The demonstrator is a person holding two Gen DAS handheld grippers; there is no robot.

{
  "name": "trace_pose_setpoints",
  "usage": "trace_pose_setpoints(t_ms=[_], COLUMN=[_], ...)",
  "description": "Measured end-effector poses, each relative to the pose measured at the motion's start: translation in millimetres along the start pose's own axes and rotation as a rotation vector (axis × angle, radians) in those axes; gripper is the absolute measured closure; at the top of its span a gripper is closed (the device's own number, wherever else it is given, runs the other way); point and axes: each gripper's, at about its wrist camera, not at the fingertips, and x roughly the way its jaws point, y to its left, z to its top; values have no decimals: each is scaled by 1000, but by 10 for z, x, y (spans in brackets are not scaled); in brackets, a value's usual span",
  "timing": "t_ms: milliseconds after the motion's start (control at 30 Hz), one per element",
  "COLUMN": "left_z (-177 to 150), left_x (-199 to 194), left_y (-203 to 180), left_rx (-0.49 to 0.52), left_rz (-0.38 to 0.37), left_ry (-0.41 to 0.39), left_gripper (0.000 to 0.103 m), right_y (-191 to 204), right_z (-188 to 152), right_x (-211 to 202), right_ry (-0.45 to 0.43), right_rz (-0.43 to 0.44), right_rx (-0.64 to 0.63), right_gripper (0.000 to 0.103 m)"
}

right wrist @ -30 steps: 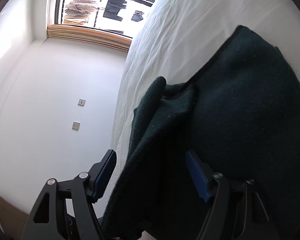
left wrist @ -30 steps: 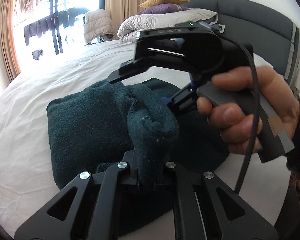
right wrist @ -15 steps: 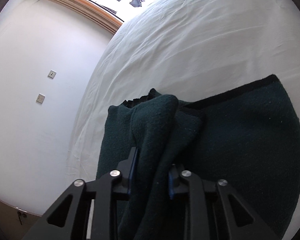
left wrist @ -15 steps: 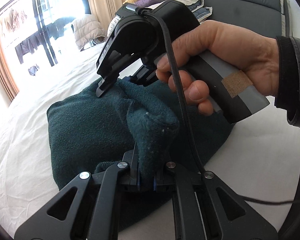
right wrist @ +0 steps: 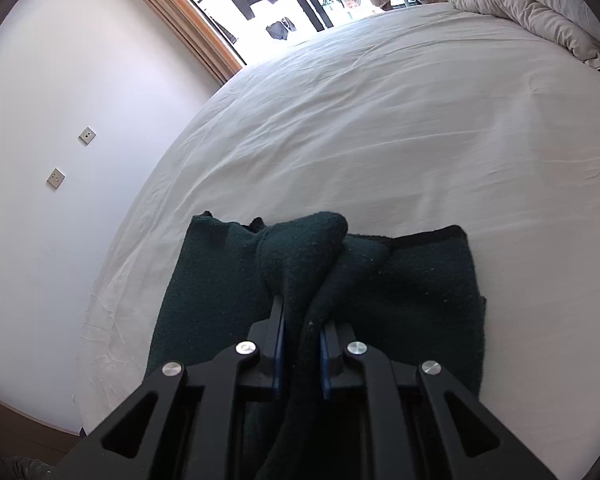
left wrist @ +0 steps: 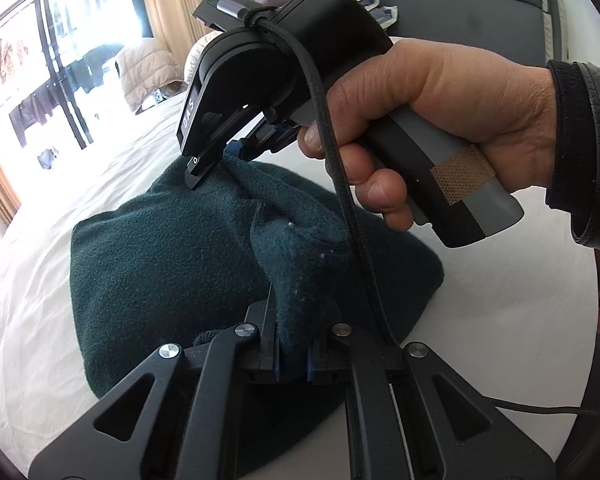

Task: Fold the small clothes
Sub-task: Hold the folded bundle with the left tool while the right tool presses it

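Garment: we are finding the dark green fleece garment point(left wrist: 160, 264) lying on the white bed sheet point(left wrist: 32, 320).
Left gripper point(left wrist: 291, 354): we are pinching a raised fold.
Right gripper point(right wrist: 302, 354): we are closing onto another bunched fold.
Handling: we are judging it soft, light, limp; edges are offering the best hold.

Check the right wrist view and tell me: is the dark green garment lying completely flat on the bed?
No. The dark green garment is bunched into a raised ridge running up between the right gripper fingers.
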Motion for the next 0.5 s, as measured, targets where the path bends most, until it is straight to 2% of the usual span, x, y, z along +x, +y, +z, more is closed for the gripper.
trace_pose_setpoints(t_ms=[133,233,500], left_z=[98,60,-7], left_x=[135,114,238], left_y=[74,149,313], left_rx=[21,29,19], left_rz=[-19,-30,-43], left_ry=[6,8,34], left_gripper=[96,96,96], right_y=[-116,-150,-330], right_z=[-4,-27,-67], right_x=[-74,-124,41], right_ry=[-35,-63,-50], right_rz=[-3,-38,-72], right_rx=[-15,-64,-44], right_gripper=[90,90,90])
